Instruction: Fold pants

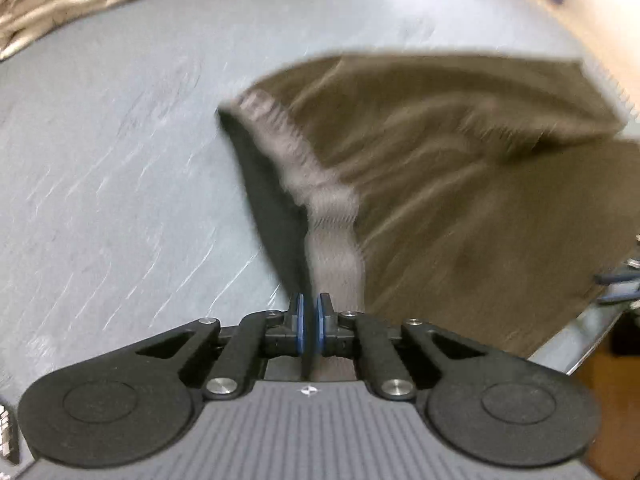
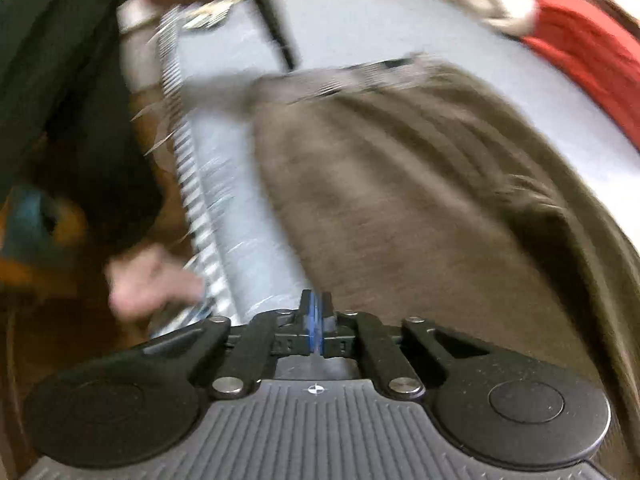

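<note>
Our left gripper [image 1: 310, 320] pinches the lighter ribbed waistband [image 1: 334, 240] of the pants [image 1: 460, 184], blue pads nearly together on the cloth. Our right gripper [image 2: 316, 324] has its pads pressed together; whether cloth sits between them we cannot tell. The olive-brown, creased pants lie on the grey table [image 1: 112, 168], stretching away rightward from the left gripper. We read no lettering; everything is motion-blurred. A beige cloth [image 1: 52, 4] and red cloth [image 2: 584, 56] lie beyond.

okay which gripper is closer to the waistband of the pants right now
Left. The left gripper is clamped on the waistband itself. The right gripper sits shut near the pants' other end, with the waistband far ahead of it.
</note>
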`<state>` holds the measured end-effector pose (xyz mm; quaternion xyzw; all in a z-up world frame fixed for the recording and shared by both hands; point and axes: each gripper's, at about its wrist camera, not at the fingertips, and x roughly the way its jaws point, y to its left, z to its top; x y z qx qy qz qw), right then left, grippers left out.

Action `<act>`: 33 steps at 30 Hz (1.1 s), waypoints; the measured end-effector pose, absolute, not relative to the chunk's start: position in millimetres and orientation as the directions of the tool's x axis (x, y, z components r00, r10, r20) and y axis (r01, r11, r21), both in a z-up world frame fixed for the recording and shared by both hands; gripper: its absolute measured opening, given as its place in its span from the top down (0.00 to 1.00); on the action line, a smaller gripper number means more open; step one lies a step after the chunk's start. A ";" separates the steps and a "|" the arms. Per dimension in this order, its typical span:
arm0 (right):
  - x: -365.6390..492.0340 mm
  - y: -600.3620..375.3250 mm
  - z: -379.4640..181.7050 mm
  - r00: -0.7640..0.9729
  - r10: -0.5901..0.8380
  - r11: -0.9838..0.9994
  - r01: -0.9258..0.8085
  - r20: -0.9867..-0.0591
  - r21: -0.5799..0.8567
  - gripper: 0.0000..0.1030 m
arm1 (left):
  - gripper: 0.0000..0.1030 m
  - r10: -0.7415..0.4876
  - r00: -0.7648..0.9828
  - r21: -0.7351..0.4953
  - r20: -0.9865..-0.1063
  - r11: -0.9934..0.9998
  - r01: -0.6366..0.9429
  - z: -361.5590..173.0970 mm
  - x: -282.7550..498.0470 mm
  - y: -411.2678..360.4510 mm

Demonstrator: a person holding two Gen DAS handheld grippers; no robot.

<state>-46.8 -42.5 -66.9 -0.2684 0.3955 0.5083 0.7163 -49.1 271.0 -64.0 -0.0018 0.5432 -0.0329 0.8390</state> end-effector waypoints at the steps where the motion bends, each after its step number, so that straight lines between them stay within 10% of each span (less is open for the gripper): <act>1: -38.5 -45.6 -66.7 0.202 0.517 0.396 -0.918 -0.832 0.023 0.73 | 0.94 -0.082 0.420 -0.057 -0.904 0.996 0.071 -62.4 -47.9 266.5; 10: -29.2 -39.8 -109.7 0.230 0.323 0.419 -0.904 -0.918 -0.079 0.63 | 0.89 0.019 0.210 0.077 -0.978 0.959 0.273 -114.0 -37.5 215.2; 33: 101.6 -107.5 -12.5 0.597 0.397 0.898 -0.410 -0.697 0.161 0.62 | 0.81 -0.040 0.514 -0.137 -0.857 0.979 -0.153 -29.8 94.8 235.3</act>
